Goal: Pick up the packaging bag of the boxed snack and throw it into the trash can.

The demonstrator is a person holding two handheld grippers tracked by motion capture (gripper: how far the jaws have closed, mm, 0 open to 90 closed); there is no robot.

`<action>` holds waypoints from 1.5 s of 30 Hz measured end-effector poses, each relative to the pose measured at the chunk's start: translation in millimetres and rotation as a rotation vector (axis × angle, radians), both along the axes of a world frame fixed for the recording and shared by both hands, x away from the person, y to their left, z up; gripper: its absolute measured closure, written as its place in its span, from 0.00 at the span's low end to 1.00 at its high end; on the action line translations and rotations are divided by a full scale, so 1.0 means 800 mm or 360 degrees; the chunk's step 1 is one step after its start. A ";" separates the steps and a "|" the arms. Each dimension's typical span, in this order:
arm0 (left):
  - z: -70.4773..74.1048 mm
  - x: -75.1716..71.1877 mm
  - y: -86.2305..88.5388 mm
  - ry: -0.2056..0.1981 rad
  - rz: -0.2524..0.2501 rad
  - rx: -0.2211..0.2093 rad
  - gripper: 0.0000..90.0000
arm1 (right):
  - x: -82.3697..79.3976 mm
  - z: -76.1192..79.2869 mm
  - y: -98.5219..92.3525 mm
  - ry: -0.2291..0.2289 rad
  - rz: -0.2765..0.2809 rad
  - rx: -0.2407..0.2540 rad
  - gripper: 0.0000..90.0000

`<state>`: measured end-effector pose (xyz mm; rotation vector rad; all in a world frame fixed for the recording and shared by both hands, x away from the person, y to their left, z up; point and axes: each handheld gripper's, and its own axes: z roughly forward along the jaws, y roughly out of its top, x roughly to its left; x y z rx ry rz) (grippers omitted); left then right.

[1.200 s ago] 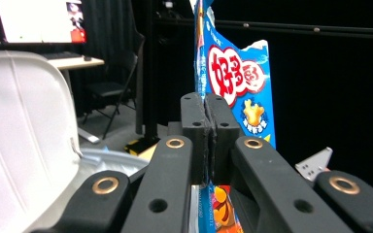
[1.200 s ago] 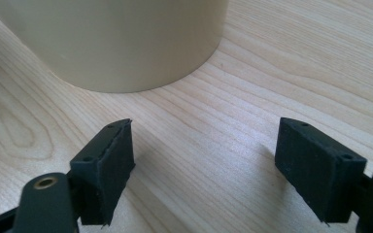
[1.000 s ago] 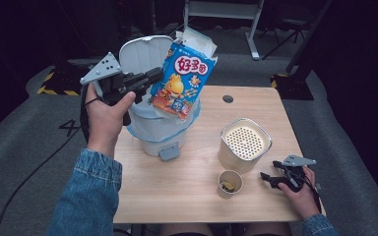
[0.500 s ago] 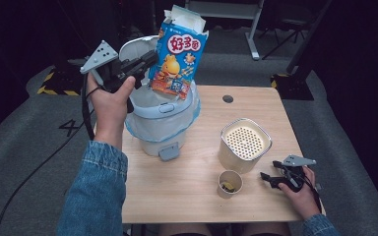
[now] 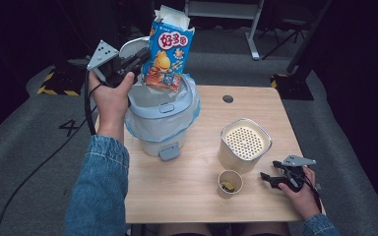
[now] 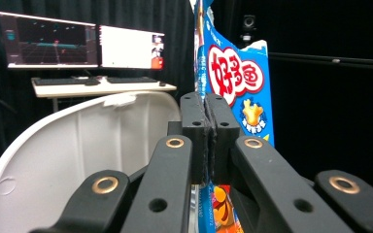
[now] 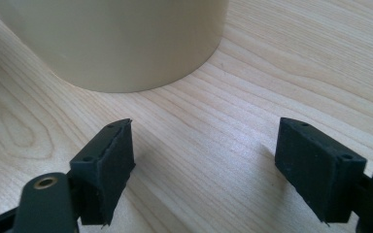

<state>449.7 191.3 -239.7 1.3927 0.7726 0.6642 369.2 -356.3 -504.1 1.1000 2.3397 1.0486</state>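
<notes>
A blue snack bag (image 5: 170,53) with red lettering hangs upright over the open, bag-lined bin (image 5: 161,118) at the table's back left. My left gripper (image 5: 140,58) is shut on the bag's left edge; in the left gripper view its pads (image 6: 194,121) pinch the thin foil of the bag (image 6: 235,82), with the bin's raised white lid (image 6: 77,145) behind. My right gripper (image 5: 270,178) rests open on the table at the front right, nothing between its pads (image 7: 109,155), beside the cream canister (image 7: 111,39).
The cream canister (image 5: 244,145) with a perforated lid stands right of centre. A small paper cup (image 5: 229,183) with scraps inside sits in front of it. A round hole (image 5: 228,99) marks the wooden table (image 5: 187,196). Monitors on a desk (image 6: 82,48) stand beyond.
My left hand has swung the snack bag left and back, from tilted in front of the bin to upright over its opening. The right hand has stayed still.
</notes>
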 end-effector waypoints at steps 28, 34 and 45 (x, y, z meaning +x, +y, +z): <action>-0.027 0.020 0.000 0.0199 0.0042 0.0043 0.97 | 0.000 0.000 0.000 0.0001 0.0002 0.0000 0.24; -0.026 0.017 -0.005 0.0228 -0.0004 0.0128 0.70 | 0.000 0.000 0.000 0.0002 0.0002 0.0000 0.24; -0.016 -0.024 -0.014 0.0278 -0.0091 0.0328 0.43 | 0.000 0.000 0.000 0.0000 0.0003 -0.0004 0.24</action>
